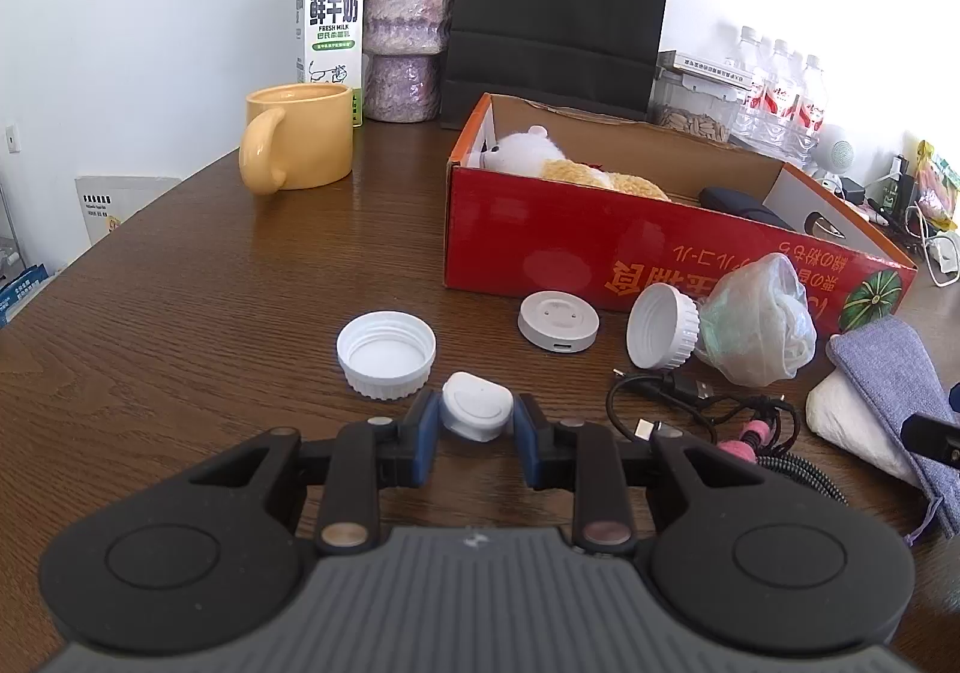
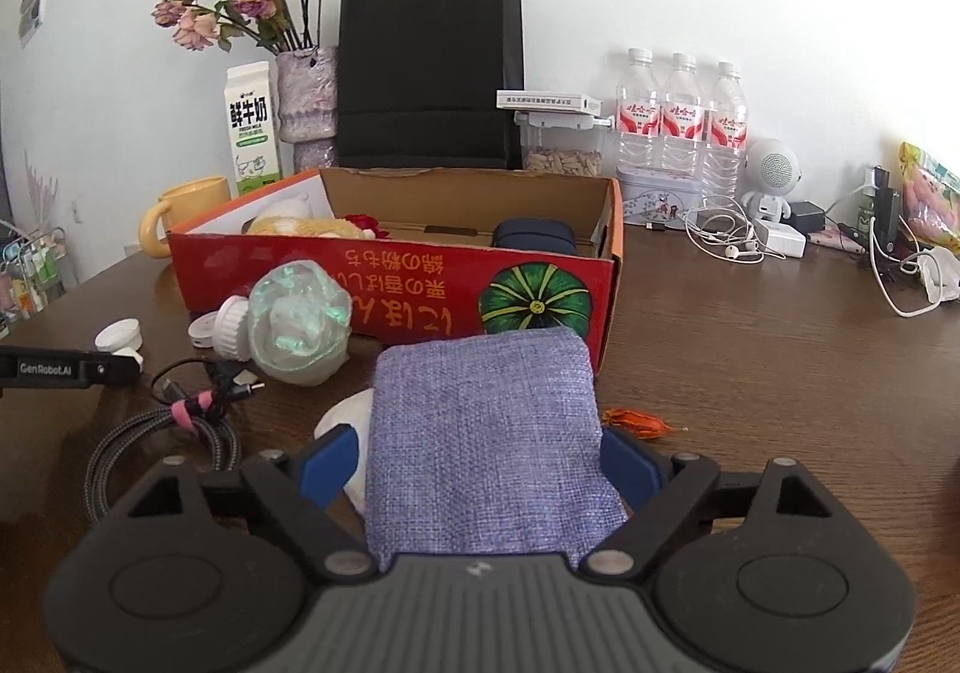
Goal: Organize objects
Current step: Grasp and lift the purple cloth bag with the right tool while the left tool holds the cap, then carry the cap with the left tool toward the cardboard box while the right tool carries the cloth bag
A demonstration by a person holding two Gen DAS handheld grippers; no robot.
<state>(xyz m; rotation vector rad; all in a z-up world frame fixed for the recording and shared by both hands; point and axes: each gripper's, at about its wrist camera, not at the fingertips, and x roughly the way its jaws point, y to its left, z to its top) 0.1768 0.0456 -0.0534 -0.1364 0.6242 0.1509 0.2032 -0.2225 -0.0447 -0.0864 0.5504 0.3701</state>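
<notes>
Now my left gripper (image 1: 477,424) is clamped on the small white case (image 1: 477,406), low over the table (image 1: 180,313). Ahead and to the right, the red box (image 1: 600,247) lies far of it, its long axis running left-right; my right gripper (image 2: 480,469) straddles the purple pouch (image 2: 486,433), jaws wide.

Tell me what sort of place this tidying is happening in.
Probably a home or a small office, at a cluttered wooden table against a white wall. A vase of dried roses, a milk carton and a yellow mug suggest it.
</notes>
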